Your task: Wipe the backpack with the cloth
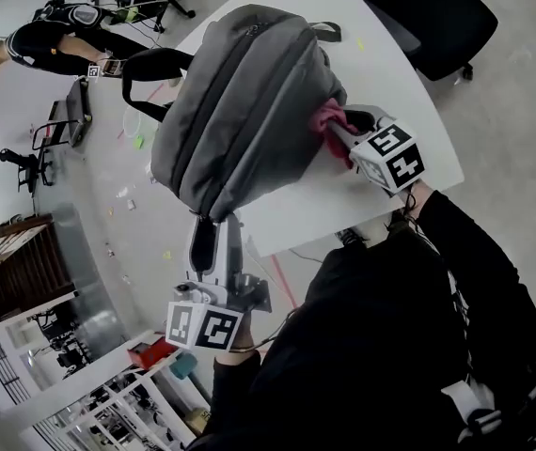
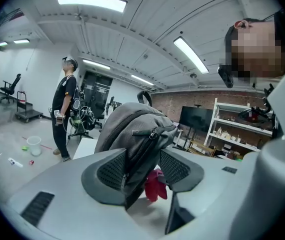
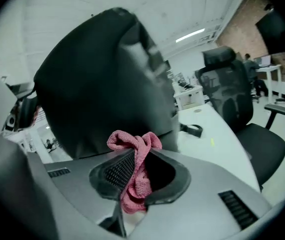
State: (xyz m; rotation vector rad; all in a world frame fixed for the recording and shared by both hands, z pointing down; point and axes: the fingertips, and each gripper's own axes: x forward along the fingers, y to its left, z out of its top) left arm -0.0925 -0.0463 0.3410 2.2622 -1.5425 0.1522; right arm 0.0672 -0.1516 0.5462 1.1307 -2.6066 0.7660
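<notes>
Backpack (image 1: 249, 101), grey, is laid on its side on a white table (image 1: 362, 195), with its lower end overhanging the near edge. That end is clamped between the wide-set jaws of the left gripper (image 2: 142, 170), and fabric fills the gap from pad to pad. A pink cloth (image 3: 132, 149) is pinched in the nearly closed jaws of the right gripper (image 3: 138, 171), its bunched top pressed against the backpack's side. The backpack's zip (image 2: 155, 132) is closed, so its contents cannot be seen.
</notes>
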